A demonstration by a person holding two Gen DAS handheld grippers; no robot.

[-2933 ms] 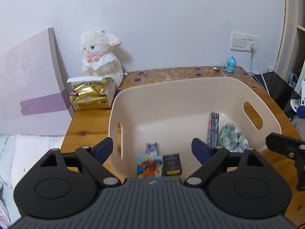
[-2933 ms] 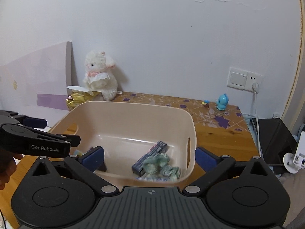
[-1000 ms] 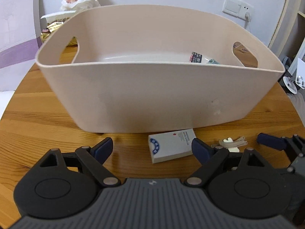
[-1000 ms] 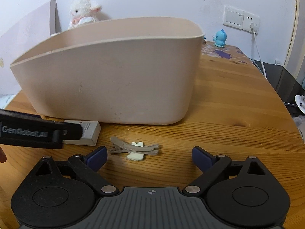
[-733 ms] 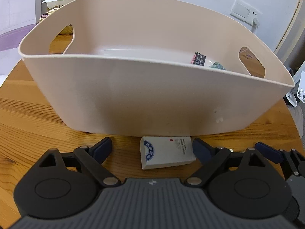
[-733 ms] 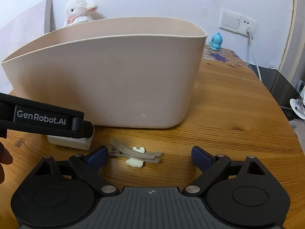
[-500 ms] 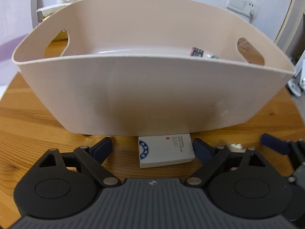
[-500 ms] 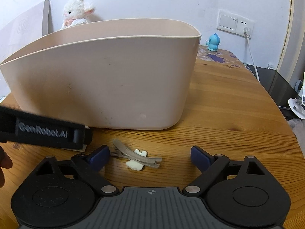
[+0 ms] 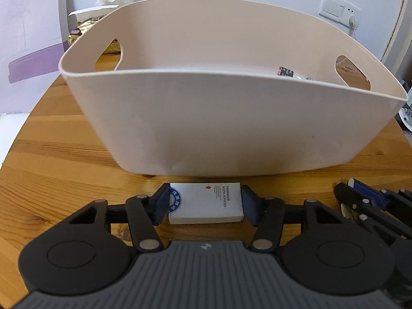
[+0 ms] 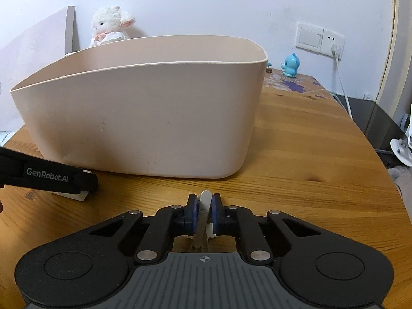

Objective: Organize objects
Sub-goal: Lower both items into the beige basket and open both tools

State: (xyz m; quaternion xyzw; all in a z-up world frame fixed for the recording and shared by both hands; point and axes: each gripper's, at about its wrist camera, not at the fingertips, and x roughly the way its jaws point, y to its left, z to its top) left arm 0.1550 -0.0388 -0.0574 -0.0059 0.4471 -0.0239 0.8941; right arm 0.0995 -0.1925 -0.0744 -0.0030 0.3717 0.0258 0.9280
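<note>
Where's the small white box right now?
In the left wrist view, the small white box lies on the wooden table, between the left claw fingers, before the beige basket.

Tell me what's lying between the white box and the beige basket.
Nothing: in the left wrist view, only a bare strip of wooden table separates the white box, between the left gripper's fingers, from the basket.

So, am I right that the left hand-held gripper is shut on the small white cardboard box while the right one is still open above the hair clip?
Not quite. The left hand-held gripper is indeed shut on the small white cardboard box, but the right hand-held gripper is not open: the right wrist view shows its jaws shut on the grey hair clip, in front of the beige plastic tub.
</note>
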